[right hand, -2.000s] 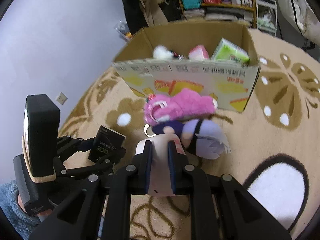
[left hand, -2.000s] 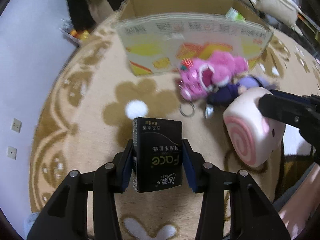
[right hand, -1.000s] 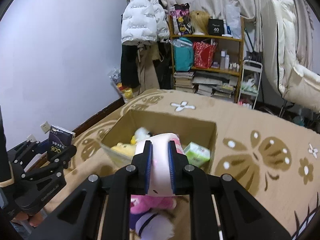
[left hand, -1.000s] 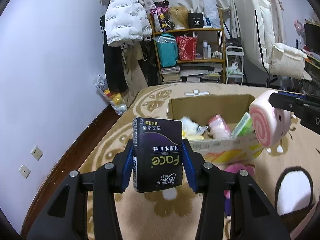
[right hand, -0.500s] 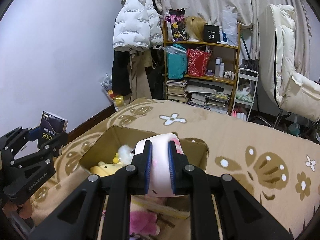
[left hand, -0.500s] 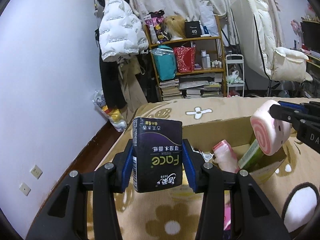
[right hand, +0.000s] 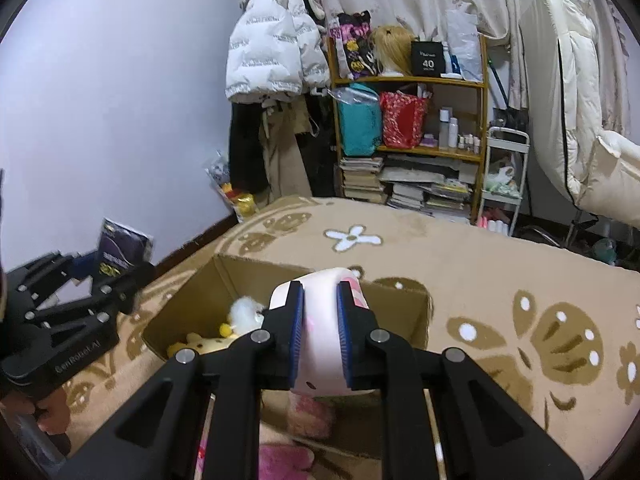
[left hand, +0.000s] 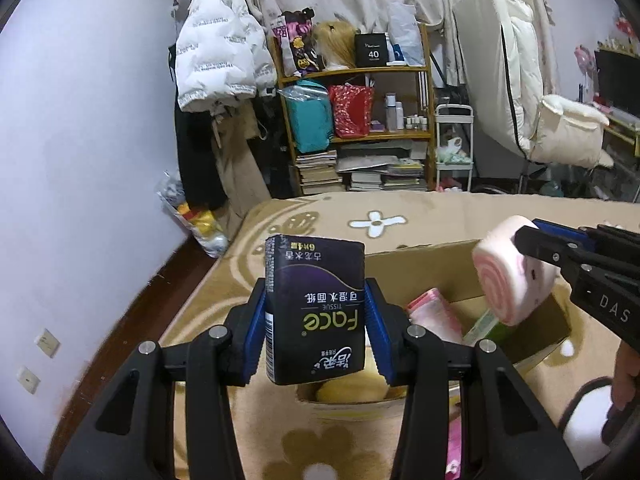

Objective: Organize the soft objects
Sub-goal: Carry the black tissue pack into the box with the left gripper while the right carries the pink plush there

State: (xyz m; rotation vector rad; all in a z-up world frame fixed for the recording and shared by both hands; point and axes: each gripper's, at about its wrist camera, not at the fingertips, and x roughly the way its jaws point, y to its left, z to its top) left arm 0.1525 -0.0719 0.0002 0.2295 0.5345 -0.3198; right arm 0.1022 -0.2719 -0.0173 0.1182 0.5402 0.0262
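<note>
Left wrist view: left tool (left hand: 316, 322) clamped tight on a black Face tissue pack (left hand: 315, 312), held up over the near-left corner of the cardboard box (left hand: 424, 264); right tool (left hand: 532, 248) pinching the pink swirl-roll plush (left hand: 512, 270) over the box's right side.

Right wrist view: right tool (right hand: 319, 330) squeezing the swirl-roll plush (right hand: 322, 336) above the open box (right hand: 240, 276); white and yellow plushies (right hand: 236, 322) already inside; left tool (right hand: 110, 276) off left, gripping the tissue pack (right hand: 122, 254) above the rug (right hand: 480, 272).

We lift the tissue pack (left hand: 316, 312) and the pink roll toy (right hand: 322, 336) off the rug; the box (right hand: 248, 276) now sits below both jaws.
</note>
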